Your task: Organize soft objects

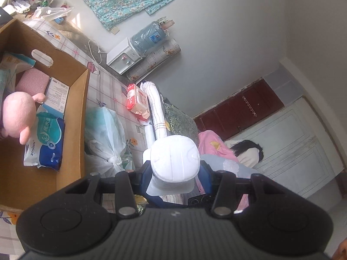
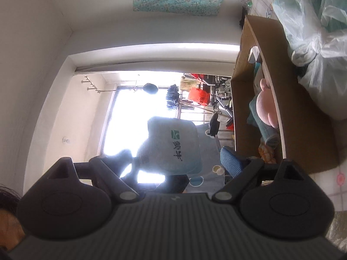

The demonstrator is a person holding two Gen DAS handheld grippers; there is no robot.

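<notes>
While our left gripper (image 1: 174, 173) is clamped on the white quilted round pad pack (image 1: 175, 162), we judge this the carry step toward the open brown cardboard box (image 1: 76, 112), off to its left. Next: swing over the rim, lower, release. Pack's flat face points at the camera; its long axis is unclear. Right gripper (image 2: 180, 162) stands wide, nothing pressed; the pale green printed pouch (image 2: 173, 145) between its fingers looks free.

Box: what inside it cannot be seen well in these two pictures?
- Left wrist view: the picture edge cuts off the left part of the box; the plush covers what lies under it.
- Right wrist view: the box wall hides most contents; only part of the plush shows.
</notes>
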